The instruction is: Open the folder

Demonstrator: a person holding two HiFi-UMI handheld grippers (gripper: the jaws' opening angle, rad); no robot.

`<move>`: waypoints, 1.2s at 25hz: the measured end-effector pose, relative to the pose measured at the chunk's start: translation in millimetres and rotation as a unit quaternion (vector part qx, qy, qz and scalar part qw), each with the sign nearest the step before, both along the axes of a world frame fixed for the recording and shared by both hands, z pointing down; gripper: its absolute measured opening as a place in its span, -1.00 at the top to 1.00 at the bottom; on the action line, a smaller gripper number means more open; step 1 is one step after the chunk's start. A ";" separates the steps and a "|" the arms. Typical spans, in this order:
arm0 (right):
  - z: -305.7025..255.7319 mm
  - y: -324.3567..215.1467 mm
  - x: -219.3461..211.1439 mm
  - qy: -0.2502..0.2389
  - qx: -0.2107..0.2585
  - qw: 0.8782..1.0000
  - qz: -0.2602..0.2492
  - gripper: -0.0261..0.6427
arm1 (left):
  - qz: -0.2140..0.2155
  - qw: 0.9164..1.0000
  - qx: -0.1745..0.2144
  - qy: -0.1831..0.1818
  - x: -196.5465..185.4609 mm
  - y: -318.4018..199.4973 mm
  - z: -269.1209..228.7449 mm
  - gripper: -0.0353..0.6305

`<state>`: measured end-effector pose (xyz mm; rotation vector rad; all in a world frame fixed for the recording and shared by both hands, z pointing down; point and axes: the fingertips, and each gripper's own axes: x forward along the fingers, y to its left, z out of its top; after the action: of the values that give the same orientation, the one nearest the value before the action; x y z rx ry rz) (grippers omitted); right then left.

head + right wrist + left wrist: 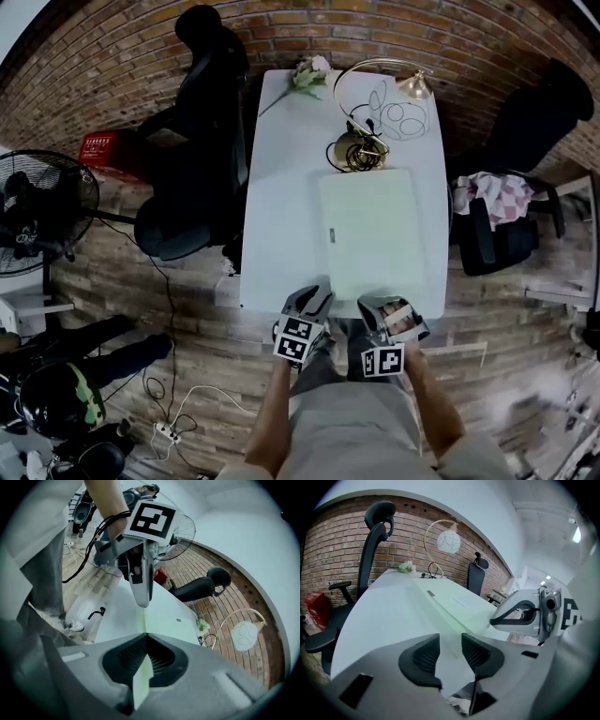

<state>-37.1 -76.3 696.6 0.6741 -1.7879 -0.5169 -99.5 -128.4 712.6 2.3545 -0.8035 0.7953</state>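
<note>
- Worktop [281,197]: white, long, reaching toward a brick wall [450,37].
- Lamp [405,114] at the far end: gold arc, white globe shade, dark cable coiled at the base.
- Flower [309,73] flat at the far edge, left of the lamp.
- Black office chair [192,150] close against the worktop's left side.
- Second black chair [511,239] on the right, checked cloth [494,195] draped over it.
- Red crate [101,148] on the plank floor [187,309] beyond the left chair, fan [37,211] near it.
- Power strip [167,432] with white cable on the floor at lower left, near a black-and-green helmet [58,398].
</note>
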 end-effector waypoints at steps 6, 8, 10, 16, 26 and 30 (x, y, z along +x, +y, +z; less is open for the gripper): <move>-5.8 -1.1 0.4 -0.002 0.032 0.999 0.023 0.90 | 0.007 1.000 0.000 0.007 1.5 2.9 -1.2 0.46; -2.5 -2.1 1.2 0.006 0.042 0.999 0.026 0.81 | 0.008 1.000 0.002 0.014 4.1 2.4 -4.3 0.46; -0.2 -3.3 0.4 0.004 0.043 0.999 0.031 0.79 | 0.006 1.000 0.002 0.025 6.9 1.4 -8.0 0.45; -5.0 -6.5 -3.9 -0.022 0.049 0.997 0.053 0.74 | 0.012 1.000 0.006 0.020 7.3 -1.7 -6.9 0.46; -11.7 -7.8 -5.0 -0.056 0.050 0.994 0.080 0.74 | 0.032 0.999 0.010 0.040 3.5 -0.1 -8.9 0.46; -16.9 -9.0 -2.9 -0.073 0.053 0.991 0.094 0.75 | 0.050 0.998 0.021 0.037 4.3 0.0 -12.4 0.41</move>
<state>-40.0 -85.3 679.7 0.9651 -1.8199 -0.4456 -95.2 -128.4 700.2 2.4626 -0.6824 0.7326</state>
